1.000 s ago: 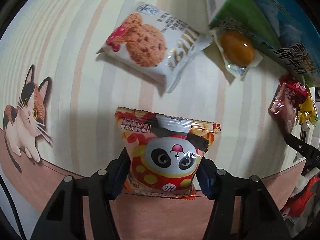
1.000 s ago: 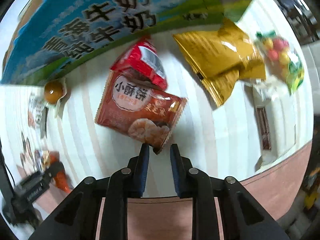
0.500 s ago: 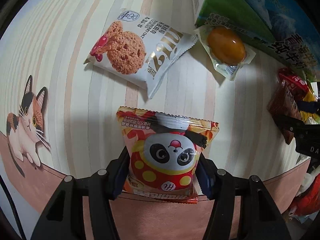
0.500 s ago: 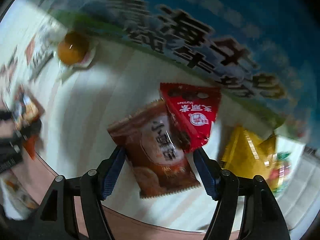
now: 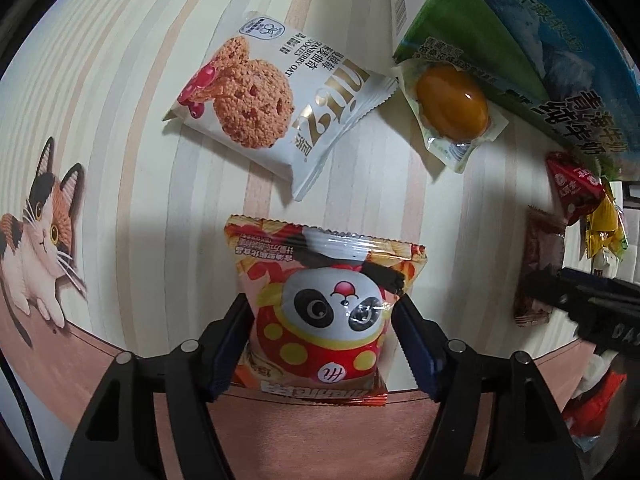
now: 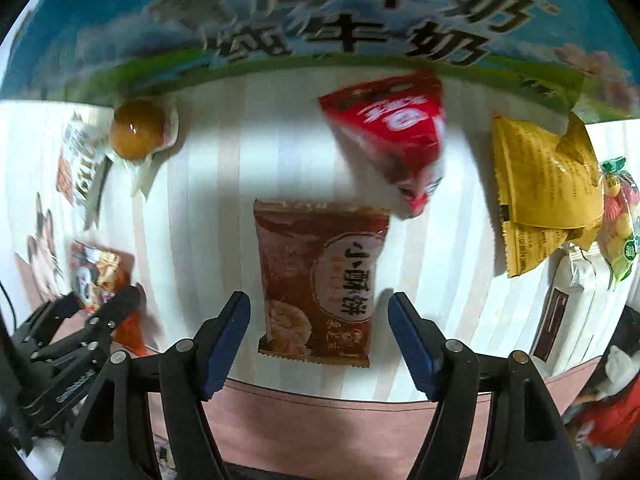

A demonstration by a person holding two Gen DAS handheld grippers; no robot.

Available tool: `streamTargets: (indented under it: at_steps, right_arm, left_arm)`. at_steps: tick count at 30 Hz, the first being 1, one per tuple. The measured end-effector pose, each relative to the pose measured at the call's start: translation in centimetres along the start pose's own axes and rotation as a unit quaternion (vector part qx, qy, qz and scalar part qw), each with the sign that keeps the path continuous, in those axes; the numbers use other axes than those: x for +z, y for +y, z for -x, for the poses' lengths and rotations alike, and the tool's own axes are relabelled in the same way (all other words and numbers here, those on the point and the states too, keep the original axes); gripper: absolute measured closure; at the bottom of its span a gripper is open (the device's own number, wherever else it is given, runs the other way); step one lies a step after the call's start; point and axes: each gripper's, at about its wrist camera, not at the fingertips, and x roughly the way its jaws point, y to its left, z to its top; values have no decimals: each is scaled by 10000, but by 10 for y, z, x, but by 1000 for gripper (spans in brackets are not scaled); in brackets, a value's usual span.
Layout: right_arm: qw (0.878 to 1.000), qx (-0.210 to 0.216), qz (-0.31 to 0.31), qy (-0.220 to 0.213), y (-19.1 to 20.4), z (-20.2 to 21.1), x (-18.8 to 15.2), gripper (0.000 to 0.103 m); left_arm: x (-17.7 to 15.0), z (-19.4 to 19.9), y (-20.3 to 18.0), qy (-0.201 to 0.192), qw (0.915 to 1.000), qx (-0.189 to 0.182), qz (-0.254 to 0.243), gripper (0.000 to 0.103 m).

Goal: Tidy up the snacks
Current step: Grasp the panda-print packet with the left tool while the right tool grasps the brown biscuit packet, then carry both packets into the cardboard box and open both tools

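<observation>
Snacks lie scattered over a striped tabletop (image 5: 132, 92) with a cartoon cat (image 5: 40, 232) printed at the left edge of the left wrist view. In that view a white cookie packet (image 5: 276, 104) sits above centre, a clear-wrapped orange jelly (image 5: 452, 108) lies to its right, touching the foot of a big blue-and-green milk carton (image 5: 520, 40) in the upper right. Nothing lies between the cookie packet and the panda packet (image 5: 324, 304) below it.

The panda packet rests in the lower centre, between the fingers of the left gripper (image 5: 324, 332). The fingers have just been opening; they stand apart, the left one still close against the packet's edge and a sliver of tabletop showing by the right one, so the packet lies loose on the tabletop.

In the right wrist view the brown biscuit packet (image 6: 320, 280) lies flat at centre between the fingers of the right gripper (image 6: 320, 328), with clear gaps on both sides; these fingers have opened wide and touch nothing. A red triangular packet (image 6: 392, 132) sits just above it to the right, blurred, and a yellow packet (image 6: 544, 188) lies further right, with a bag of coloured sweets (image 6: 620, 216) at the frame edge.

Readable writing: "CRANBERRY OAT COOKIES" on the cookie packet, "小酥饼" on the brown packet, "牛奶" on the carton.
</observation>
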Motion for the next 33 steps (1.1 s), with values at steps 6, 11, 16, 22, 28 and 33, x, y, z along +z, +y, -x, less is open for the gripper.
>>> streamTargets:
  at_steps: [6,11,16,22,28,33]
  right_arm:
    - [9984,-537,4,-151,29,-17,-15,34]
    - [9972,-607,-27,-427,28,-15,-50,45]
    - [9981,-315,-188,-502,11,-9,-73,45]
    - [9965,207,-268,-763,-8,30,-87,45]
    - [9899,682,-328,-1195,-48,98,-75,45]
    - [9809,969,-352,-1647,-97,166,-68,45]
  left_arm:
    - [-2,-5,1,-37,9998,193,5,50]
    - [-9,1,4,-106,9997,180,89,56]
    - [-25,16,-4,-235,9995,209,35,57]
    - [-43,55,-32,-558,9983,-23,-155,57]
    - [-38,118,-68,-1042,9928,-423,-403,57]
    - [-7,173,-105,-1284,9869,-761,-605,57]
